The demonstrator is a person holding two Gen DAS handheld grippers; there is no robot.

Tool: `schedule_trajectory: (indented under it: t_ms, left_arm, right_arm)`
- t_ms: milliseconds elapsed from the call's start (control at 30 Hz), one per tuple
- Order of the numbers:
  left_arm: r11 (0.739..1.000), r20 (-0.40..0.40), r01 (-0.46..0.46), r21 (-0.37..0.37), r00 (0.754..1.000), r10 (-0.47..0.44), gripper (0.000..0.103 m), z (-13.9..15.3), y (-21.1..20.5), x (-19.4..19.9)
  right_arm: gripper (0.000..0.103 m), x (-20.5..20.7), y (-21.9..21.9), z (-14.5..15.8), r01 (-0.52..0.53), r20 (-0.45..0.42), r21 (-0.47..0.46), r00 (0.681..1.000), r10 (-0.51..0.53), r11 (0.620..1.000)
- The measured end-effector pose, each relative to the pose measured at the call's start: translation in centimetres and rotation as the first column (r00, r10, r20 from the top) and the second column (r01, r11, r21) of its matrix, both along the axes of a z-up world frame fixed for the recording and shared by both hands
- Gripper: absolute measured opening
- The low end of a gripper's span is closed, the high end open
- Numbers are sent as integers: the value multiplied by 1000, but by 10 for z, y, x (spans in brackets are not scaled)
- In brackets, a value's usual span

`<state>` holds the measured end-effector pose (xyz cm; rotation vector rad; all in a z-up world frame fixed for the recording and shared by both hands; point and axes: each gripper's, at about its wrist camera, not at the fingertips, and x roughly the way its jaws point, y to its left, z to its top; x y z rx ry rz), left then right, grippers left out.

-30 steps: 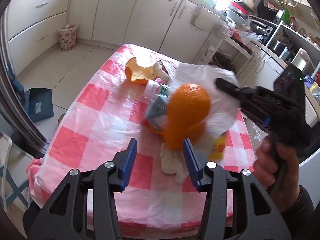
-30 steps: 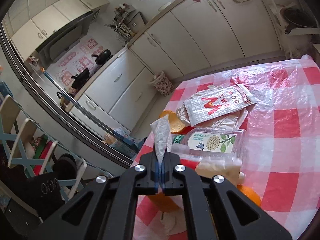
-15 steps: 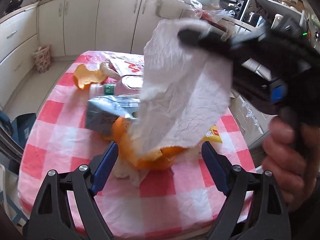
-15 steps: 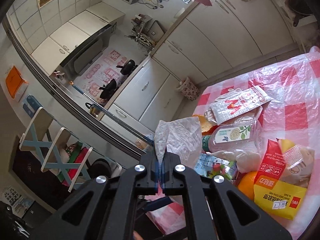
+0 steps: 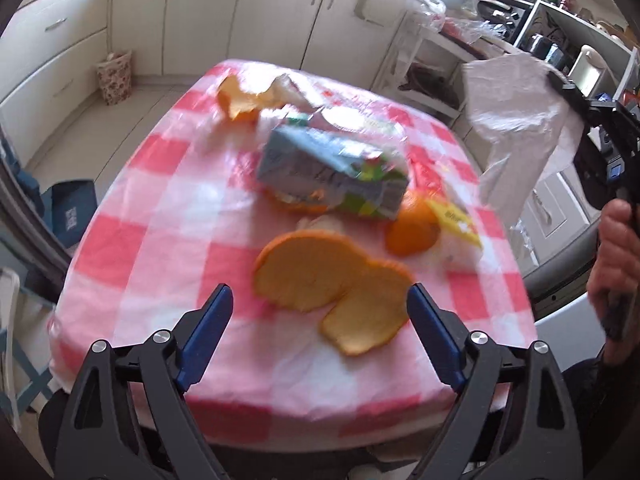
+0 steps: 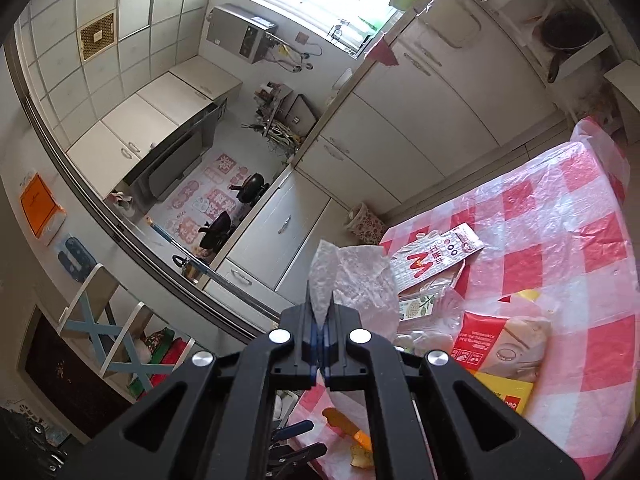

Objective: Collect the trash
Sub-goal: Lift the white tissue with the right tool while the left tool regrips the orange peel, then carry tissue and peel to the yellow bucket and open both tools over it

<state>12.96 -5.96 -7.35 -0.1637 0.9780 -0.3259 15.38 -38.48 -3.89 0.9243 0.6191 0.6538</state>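
My right gripper (image 6: 320,344) is shut on a white plastic bag (image 6: 352,280) and holds it up above the table's right side; the bag also shows in the left wrist view (image 5: 516,120). My left gripper (image 5: 320,336) is open and empty, low over the near edge of the red-checked table (image 5: 168,216). A large orange peel (image 5: 328,280) lies just ahead of its fingers. Behind it are a crushed drink carton (image 5: 332,168), an orange (image 5: 412,228), a yellow packet (image 5: 456,220) and another peel (image 5: 240,100).
In the right wrist view a red-and-yellow packet (image 6: 492,356), a clear plastic box (image 6: 432,308) and a white paper wrapper (image 6: 432,260) lie on the table. A small floral bin (image 5: 114,80) stands by white cabinets (image 5: 272,12). A person's hand (image 5: 616,248) holds the right gripper.
The right gripper has lifted the bag up and away to the right. The orange peel left the left gripper's open jaws and lies on the table; the left gripper pulled back.
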Motion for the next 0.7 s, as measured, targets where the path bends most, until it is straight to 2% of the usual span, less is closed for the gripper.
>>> schedule_trajectory:
  t_ms: [100,200,233,267,333,367,433,567,700]
  left_arm:
    - [1000,-11,-18,-10,1000,18,85,-9,3,6]
    - [1000,51,-22,14,998,21,85,-8,-5,18]
    - [999,55,-18,28,998,16,81,-10,-10,24]
    - [1000,44,-8,22,999,7,71,-15,-10,28]
    - [1000,-10,14,-15,1000,-14,25,-19,-13,35]
    - [999,-27,31,-32,999,-32,18,-19,-15,36]
    - [999,-13,51,6,999,-51,7,-13,-19,28]
    - [997,1,81,14,997,-81,7,5,-24,10]
    - [995,28,93,-23,995,-92,6,29,-24,-2]
  right_arm:
    - [3,-1,-1,-2,0,-11,-5,1000,0,1000]
    - [3,-2,-1,-2,-9,-15,-20,1000,8,1000]
    - [3,-3,-1,0,-9,-14,-26,1000,9,1000]
    - [3,-5,-2,3,-6,-13,-32,1000,5,999]
    - [3,-10,-6,10,7,3,-50,1000,-7,999]
    - [3,-13,-10,13,16,9,-58,1000,-15,998]
    - [3,-19,-19,14,37,11,-66,999,-36,997]
    - [3,-30,-42,11,98,-10,-63,995,-99,993]
    - [3,-45,-71,8,183,-26,-65,982,-185,981]
